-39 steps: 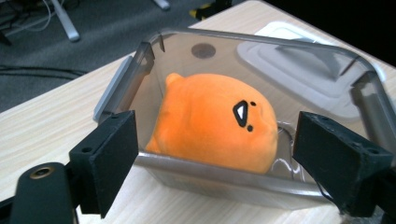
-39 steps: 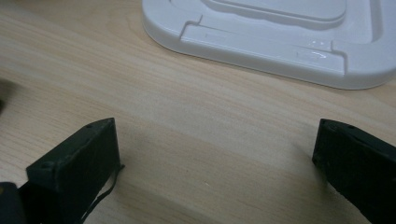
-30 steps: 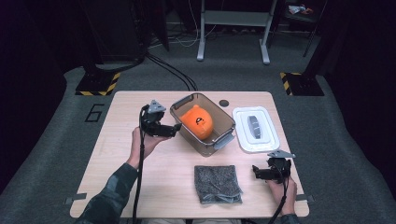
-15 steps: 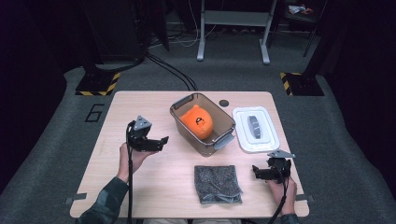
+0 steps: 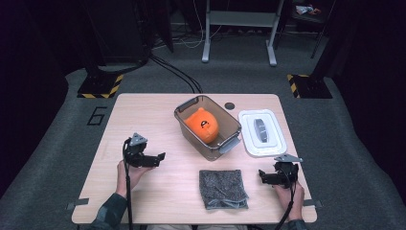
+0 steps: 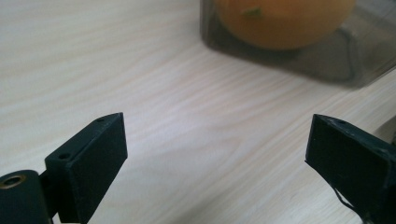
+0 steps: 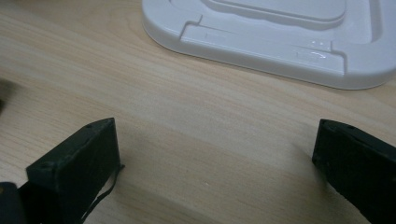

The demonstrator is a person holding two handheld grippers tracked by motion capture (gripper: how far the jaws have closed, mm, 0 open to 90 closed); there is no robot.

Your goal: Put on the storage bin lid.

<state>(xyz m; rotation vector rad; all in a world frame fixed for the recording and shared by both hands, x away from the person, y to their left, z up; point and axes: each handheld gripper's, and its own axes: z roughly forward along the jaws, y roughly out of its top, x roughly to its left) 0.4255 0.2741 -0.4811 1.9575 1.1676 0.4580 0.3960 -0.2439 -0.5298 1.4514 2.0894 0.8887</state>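
Since a second ago the left gripper (image 5: 158, 157) is drawing back from the bin (image 5: 184, 125) toward the person's edge of the table (image 5: 143, 110) and sinking low over the wood; its jaws have just been opening wider and are standing apart with nothing between them. Over by the near right corner the right gripper (image 5: 264, 176) is holding its place, jaws spread and empty too, pointing at bare wood just short of the lid (image 5: 249, 143).

Judging by how things lie, the orange toy (image 5: 202, 125) is already sitting inside the bin, so the loading part looks done. Left to do, probably: the grey cloth (image 5: 221, 188) is lying folded near the front edge, untouched, and the lid is resting flat beside the bin, not yet on it.

Counting: one bin, one toy, one lid, one cloth, one small dark disc (image 5: 230, 105) beyond the bin, two grippers.
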